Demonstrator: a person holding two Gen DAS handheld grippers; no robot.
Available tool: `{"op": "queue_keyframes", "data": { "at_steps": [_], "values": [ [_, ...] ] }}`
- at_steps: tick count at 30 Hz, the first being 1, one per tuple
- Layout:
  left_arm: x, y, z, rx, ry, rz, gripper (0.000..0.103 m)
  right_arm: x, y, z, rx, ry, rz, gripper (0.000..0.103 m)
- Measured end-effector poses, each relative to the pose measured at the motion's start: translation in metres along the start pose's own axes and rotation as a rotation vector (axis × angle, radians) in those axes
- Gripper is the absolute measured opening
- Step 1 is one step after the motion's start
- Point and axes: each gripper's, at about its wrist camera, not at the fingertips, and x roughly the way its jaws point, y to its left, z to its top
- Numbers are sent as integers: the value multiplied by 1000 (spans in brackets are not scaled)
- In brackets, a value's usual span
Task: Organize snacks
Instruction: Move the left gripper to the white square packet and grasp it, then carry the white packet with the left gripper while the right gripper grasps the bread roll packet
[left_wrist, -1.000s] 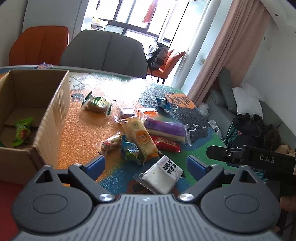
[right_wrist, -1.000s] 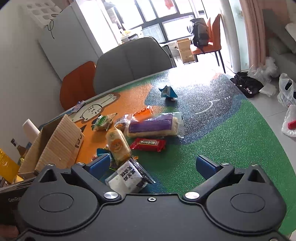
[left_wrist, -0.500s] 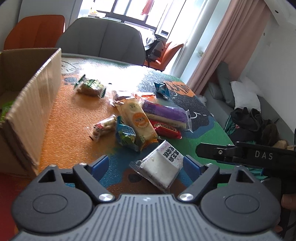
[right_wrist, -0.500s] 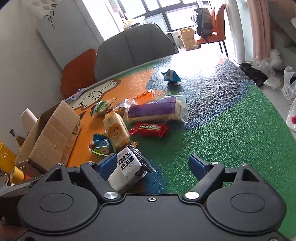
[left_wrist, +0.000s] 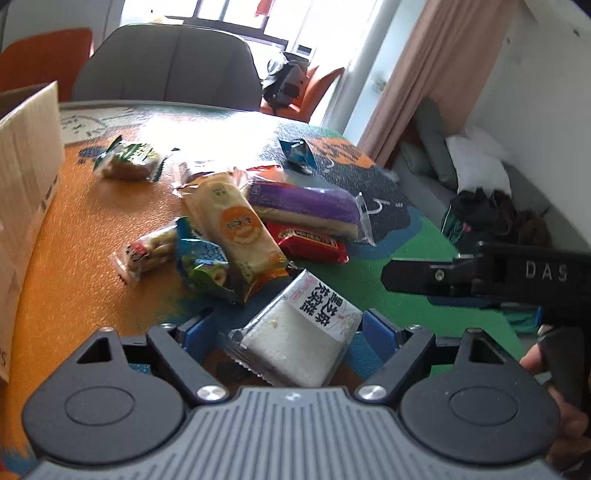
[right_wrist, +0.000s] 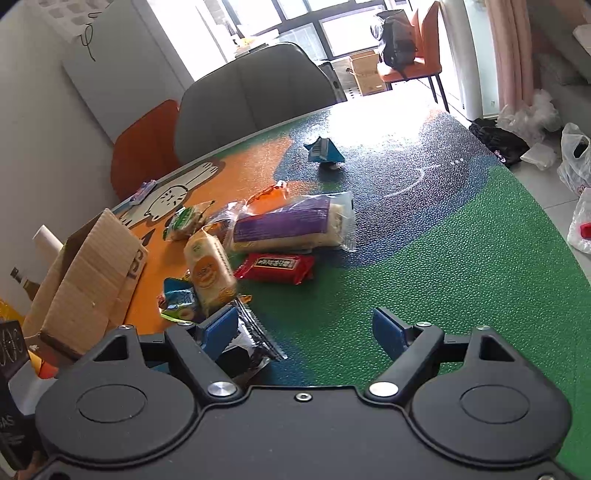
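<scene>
A: Left wrist view is being read first: the left gripper is spread, and the white cake packet is framed between its blue fingers. No pressing of pads on the wrapper can be seen; the jaws have just been closing around it.

B: Right wrist view is taken next. The right gripper is spread as well, with only green counter between its fingers, though its jaws have just been closing too. The packet's dark end is seen just beside the left-hand finger, not gripped.

A: The packet's place is noted: nearest the counter's edge, a corner tucked against the yellow biscuit pack. It is probably chosen because it lies free of the heap.

B: The heap behind is named: purple cake bar, red bar, a blue-green pouch half under the yellow pack.

A: The cardboard box stands open on the left, presumably as the sorting bin, so the left side is favoured for the carry.

B: A slippery, soft wrapper is expected; a square squeeze would be advised.
</scene>
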Motion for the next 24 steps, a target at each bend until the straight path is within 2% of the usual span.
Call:
{"op": "queue_keyframes", "data": {
  "at_steps": [3,5,6,8,11,16,24],
  "values": [
    [1,-5,-2,39,-1,20,83,4,-3,-1,7,8,0,80],
    [1,-8,-4,76,-3,43,72,7,-2,-1,8,12,3,80],
    [0,-8,-5,85,-3,43,70,7,-2,-2,8,14,5,80],
    [-4,-6,-5,74,2,21,54,9,-1,-3,6,17,10,80],
    [-10,-3,-5,56,13,19,45,11,3,-3,0,22,20,80],
    [-25,6,-8,15,10,19,44,14,16,-1,-22,20,44,80],
    [-54,24,-1,-41,-57,58,43,25,37,2,-63,29,74,75]
  ]
}}
